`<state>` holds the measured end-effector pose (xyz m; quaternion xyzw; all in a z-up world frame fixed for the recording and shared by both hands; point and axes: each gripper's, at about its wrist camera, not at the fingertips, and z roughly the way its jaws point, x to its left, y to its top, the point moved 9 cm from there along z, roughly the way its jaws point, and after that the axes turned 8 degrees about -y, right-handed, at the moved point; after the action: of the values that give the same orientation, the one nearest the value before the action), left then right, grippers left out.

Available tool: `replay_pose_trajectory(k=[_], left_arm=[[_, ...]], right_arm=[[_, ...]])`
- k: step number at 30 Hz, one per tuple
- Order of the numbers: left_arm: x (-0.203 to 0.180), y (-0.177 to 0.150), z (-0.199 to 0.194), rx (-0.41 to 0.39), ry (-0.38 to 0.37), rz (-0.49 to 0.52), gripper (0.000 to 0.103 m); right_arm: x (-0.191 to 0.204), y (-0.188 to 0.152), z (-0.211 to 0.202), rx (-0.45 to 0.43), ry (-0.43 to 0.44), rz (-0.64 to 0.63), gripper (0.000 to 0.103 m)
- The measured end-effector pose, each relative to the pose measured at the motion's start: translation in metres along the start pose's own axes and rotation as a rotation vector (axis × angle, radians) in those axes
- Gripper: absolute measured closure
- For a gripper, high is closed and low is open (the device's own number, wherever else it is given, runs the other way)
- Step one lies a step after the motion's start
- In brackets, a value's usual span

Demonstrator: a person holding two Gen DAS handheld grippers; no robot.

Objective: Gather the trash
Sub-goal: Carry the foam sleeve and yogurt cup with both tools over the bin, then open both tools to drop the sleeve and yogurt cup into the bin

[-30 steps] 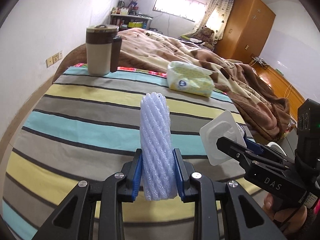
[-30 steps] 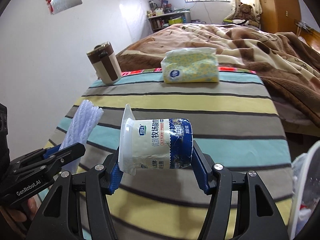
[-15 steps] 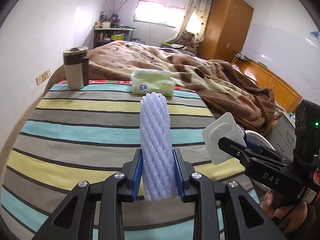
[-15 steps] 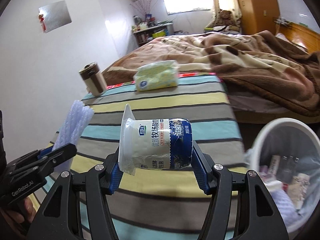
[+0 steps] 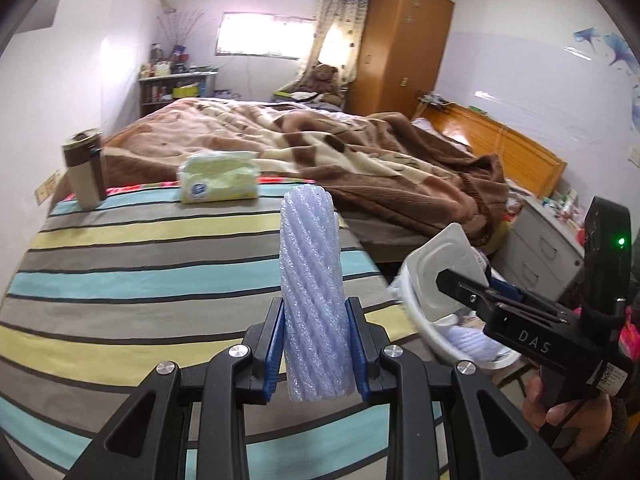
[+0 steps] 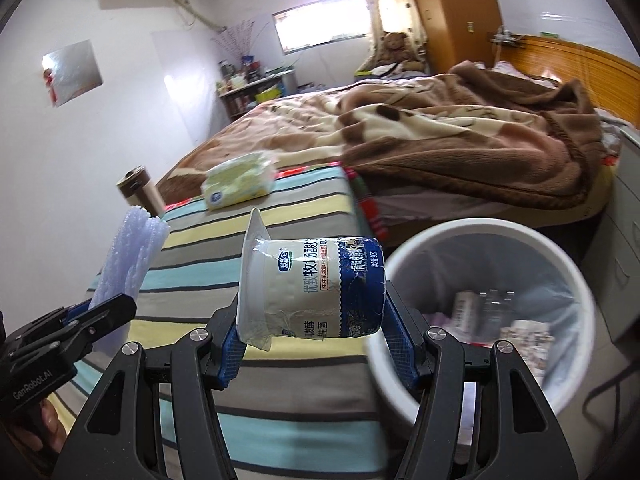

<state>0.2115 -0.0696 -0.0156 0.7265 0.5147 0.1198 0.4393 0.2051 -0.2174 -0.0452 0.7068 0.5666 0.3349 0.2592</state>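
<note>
Left gripper (image 5: pixel 315 344) first: its blue pads are clamped on a ribbed foam sleeve (image 5: pixel 313 292), pale lilac, standing upright between them. Over on the right gripper (image 6: pixel 310 346), the jaws pinch a yogurt cup (image 6: pixel 316 288) lying on its side, rim to the left, crumpled base to the right. Both loads hang above the near end of the striped bedspread (image 5: pixel 140 264). Just off the bed's right edge sits the white trash bin (image 6: pixel 448 236), lined with a bag, papers and scraps already inside; the cup hangs just left of its rim. At the far end of the stripes, a tissue pack (image 5: pixel 218 182) lies flat, and a brown-and-cream tumbler (image 5: pixel 84 170) stands to its left. Beyond them, a rumpled brown blanket (image 5: pixel 360 156) covers the bed.
</note>
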Motion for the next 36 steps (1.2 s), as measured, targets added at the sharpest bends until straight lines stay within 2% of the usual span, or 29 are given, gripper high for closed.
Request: replay_pose_trajectory(k=[6,18,27,33,36], left_arm=[[-0.041,0.004,0.021,0.017,-0.054,0.039,0.073],[-0.119,-0.006,0.078,0.113,-0.161,0.108,0.073],[-0.153,-0.016,0.108,0.156,-0.181,0.151,0.073],[-0.164,-0.021,0.129,0.183,-0.162,0.179,0.073],[-0.165,-0.023,0.136,0.198,-0.178,0.157,0.069]], right_arm=[[-0.040,0.001,-0.005,-0.007,-0.061,0.050,0.041],[-0.106,-0.003,0.004,0.031,-0.175,0.120,0.041],[-0.140,-0.007,0.011,0.063,-0.237,0.139,0.041],[-0.150,-0.011,0.019,0.095,-0.243,0.136,0.041],[-0.153,-0.014,0.022,0.113,-0.240,0.134,0.041]])
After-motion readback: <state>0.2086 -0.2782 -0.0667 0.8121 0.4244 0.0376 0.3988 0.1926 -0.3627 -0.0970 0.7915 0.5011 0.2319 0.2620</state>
